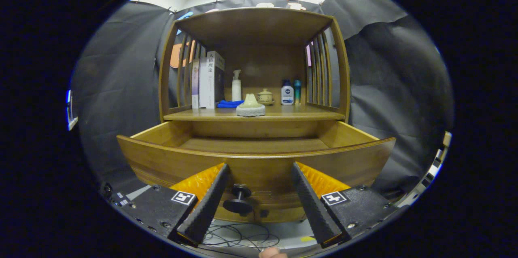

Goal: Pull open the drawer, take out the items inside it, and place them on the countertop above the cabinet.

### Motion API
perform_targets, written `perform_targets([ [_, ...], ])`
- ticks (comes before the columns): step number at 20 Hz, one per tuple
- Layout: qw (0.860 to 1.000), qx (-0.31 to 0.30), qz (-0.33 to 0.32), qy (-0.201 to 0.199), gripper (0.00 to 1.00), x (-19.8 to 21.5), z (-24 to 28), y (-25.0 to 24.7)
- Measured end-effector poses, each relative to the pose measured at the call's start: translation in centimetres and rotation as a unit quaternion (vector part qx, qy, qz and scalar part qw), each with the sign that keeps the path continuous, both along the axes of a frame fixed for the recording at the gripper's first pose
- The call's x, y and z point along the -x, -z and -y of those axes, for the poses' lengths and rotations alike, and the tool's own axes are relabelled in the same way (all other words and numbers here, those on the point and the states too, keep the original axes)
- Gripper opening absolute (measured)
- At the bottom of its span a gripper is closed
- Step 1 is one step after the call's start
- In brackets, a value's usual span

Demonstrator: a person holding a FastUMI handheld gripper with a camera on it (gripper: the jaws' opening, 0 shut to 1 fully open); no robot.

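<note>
Black cloth booth wall behind. Wooden cabinet (253, 68) fills frame centre; its countertop (291, 115) carries books, bottles and a pale cone-shaped item (250, 106) at the front edge, likely set there from the drawer. Drawer (259, 161) stands pulled out, visible floor bare. Gripper (259, 205), lower centre: jaws spread, gripping nothing, straddling the knob (239, 203) without touching it.
</note>
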State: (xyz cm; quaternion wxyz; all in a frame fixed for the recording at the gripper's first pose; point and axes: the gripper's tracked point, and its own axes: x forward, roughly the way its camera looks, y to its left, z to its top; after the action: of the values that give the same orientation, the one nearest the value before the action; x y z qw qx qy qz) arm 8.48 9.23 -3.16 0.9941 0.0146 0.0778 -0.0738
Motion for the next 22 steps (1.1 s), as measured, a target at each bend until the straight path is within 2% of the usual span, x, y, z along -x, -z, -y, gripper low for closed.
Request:
perform_targets([
  [13,1.0,-0.006,0.002,0.006,0.97,-0.5,-0.8,0.2],
  [22,1.0,-0.013,-0.007,-0.001,0.97,-4.0,-0.2,-0.7],
])
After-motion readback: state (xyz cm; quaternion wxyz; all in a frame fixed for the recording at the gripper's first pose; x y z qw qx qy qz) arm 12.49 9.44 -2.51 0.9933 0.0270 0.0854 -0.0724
